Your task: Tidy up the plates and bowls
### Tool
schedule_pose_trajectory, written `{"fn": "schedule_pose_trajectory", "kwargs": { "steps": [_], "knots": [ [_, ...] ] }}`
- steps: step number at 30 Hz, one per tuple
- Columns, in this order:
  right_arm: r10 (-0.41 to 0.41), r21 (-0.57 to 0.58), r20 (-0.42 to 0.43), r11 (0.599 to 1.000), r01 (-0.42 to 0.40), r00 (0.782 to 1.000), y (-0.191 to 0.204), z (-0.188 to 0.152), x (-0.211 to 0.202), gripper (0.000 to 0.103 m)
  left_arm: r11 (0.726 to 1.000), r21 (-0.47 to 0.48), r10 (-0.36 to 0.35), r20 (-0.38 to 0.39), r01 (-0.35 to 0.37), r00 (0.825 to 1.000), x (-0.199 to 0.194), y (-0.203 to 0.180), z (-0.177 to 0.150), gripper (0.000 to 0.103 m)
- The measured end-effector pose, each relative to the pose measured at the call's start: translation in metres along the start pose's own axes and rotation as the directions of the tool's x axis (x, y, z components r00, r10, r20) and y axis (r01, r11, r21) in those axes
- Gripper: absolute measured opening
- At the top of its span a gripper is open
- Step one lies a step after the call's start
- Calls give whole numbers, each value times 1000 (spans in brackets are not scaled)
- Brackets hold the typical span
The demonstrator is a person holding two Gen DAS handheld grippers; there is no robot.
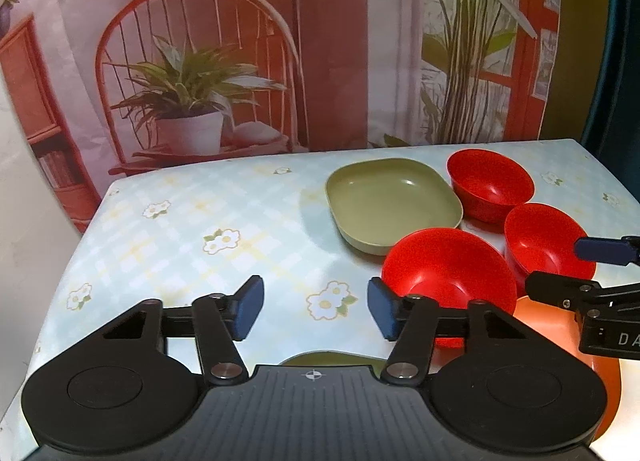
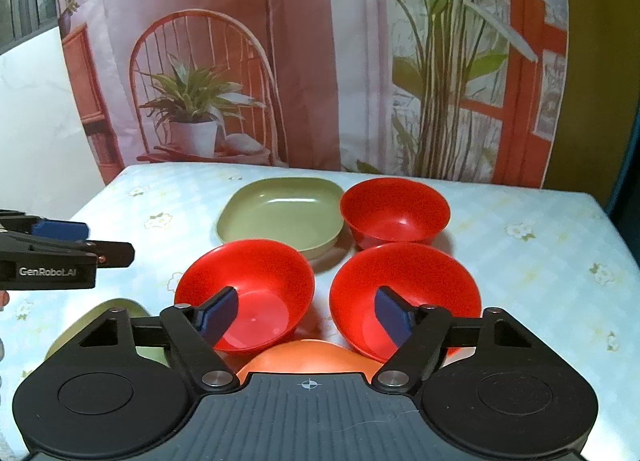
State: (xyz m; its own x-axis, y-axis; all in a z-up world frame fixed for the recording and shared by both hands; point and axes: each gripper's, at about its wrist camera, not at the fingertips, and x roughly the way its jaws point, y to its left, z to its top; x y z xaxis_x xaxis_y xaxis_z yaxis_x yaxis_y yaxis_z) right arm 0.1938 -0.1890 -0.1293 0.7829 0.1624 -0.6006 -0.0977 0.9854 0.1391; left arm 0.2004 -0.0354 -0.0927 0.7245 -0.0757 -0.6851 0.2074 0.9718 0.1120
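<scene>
Three red bowls stand on the table: a far one [image 2: 395, 210], a near left one [image 2: 245, 293] and a near right one [image 2: 406, 299]. A green square plate [image 2: 282, 213] lies behind them; it also shows in the left wrist view [image 1: 392, 201]. A second green plate [image 2: 100, 317] and an orange plate [image 2: 304, 357] lie close under the grippers, mostly hidden. My left gripper [image 1: 316, 307] is open and empty, left of the near left bowl [image 1: 448, 273]. My right gripper [image 2: 306, 317] is open and empty, above the two near bowls.
The table [image 1: 180, 229] has a pale checked cloth with flowers. A printed backdrop [image 2: 304, 61] hangs right behind its far edge. The right gripper shows at the right edge of the left wrist view [image 1: 592, 265].
</scene>
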Motion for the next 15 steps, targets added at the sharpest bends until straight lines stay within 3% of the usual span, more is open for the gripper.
{"fn": "schedule_pose_trajectory", "kwargs": {
  "steps": [8, 15],
  "knots": [
    [19, 3, -9, 1000, -19, 1000, -2, 1, 4, 55, 998, 20, -61, 1, 61, 998, 6, -9, 13, 38],
    [63, 58, -43, 997, -60, 997, -9, -2, 12, 46, 993, 13, -117, -32, 117, 993, 20, -15, 14, 36]
  ]
}}
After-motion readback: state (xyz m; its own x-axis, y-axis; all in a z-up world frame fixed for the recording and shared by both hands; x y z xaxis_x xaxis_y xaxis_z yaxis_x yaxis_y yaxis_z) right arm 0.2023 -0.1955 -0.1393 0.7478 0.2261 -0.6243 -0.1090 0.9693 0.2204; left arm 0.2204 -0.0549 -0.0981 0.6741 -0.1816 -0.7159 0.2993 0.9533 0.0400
